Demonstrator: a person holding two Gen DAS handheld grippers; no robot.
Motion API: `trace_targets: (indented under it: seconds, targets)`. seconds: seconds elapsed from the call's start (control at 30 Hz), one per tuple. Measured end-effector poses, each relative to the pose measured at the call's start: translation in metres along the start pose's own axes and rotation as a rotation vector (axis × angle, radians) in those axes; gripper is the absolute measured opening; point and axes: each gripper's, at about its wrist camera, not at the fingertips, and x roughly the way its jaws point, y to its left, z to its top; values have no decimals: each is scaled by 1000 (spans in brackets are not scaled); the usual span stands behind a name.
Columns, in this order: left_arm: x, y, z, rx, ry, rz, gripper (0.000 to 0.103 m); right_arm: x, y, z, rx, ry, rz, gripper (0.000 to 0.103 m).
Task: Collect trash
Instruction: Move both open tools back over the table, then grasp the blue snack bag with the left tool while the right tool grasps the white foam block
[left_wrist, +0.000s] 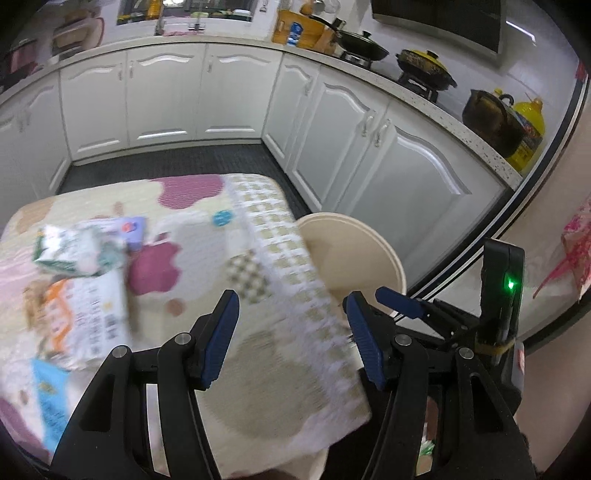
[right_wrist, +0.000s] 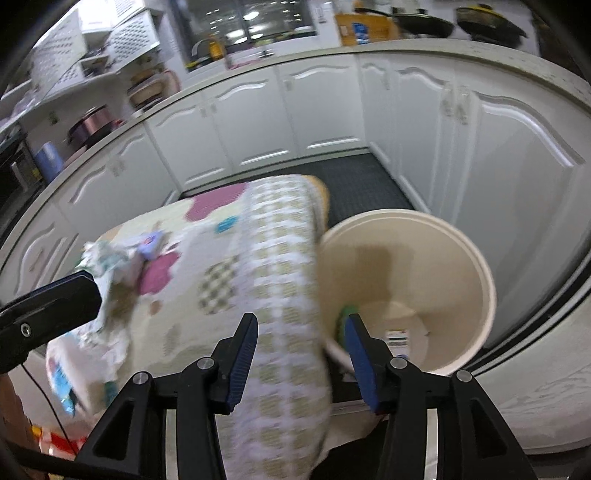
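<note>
1. No word, brand or number can be read in either view; motion blur smears most print.
2. The white wrapper (left_wrist: 92, 314) on the desk (left_wrist: 258, 369) carries dark blocks of print and barcode-like marks, all illegible.
3. The yellow oil bottle (left_wrist: 528, 129) on the counter has a label too small to read.
4. A white label (right_wrist: 397, 338) lies inside the cream bin (right_wrist: 461, 295); its dark lines are unreadable.
</note>
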Motion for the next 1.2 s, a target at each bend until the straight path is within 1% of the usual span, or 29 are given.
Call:
trace_targets:
  seconds: [0.07,0.13,0.2,0.33,0.43,0.5,0.63,0.8,0.87,0.9,0.93,0.97,1.03,1.07,1.1,1.13,1.2]
  targets:
    - [-16,19,-8,-14,-1,20,59,0,18,-4,-34,7,32,48]
    - [-33,41,-18,-32,-1,41,59,0,39,-9,-76,15,74,52]
    - [-47,64,-27,-50,3,74,60,2,60,-16,-120,27,120,62]
    - [-74,117,-51,-110,16,148,60,7,108,-29,-245,62,219,63]
    - [-87,148,-66,-153,30,180,60,13,144,-40,-346,92,292,66]
    - [-94,170,-76,-194,41,199,60,18,168,-49,-409,98,317,70]
    - [-104,201,-97,-244,66,195,65,26,201,-58,-511,102,345,74]
    - [-105,210,-112,-247,90,180,66,42,230,-64,-606,107,335,75]
    - [-101,208,-117,-238,105,164,66,56,237,-66,-618,145,325,75]
    - [-98,207,-118,-234,113,150,66,60,239,-68,-616,168,330,74]
    - [-96,206,-120,-231,119,136,66,63,238,-68,-616,168,325,72]
    - [-93,206,-120,-230,124,121,66,65,238,-68,-617,160,317,64]
    - [-85,203,-121,-221,137,104,67,64,235,-66,-603,152,327,60]
    - [-82,201,-121,-212,142,107,68,63,232,-63,-587,140,320,39]
    - [-78,199,-121,-198,146,116,69,58,226,-59,-567,129,326,35]
    - [-75,198,-122,-183,148,131,69,55,221,-55,-542,127,342,33]
    - [-66,196,-124,-159,155,158,69,49,212,-47,-501,116,356,32]
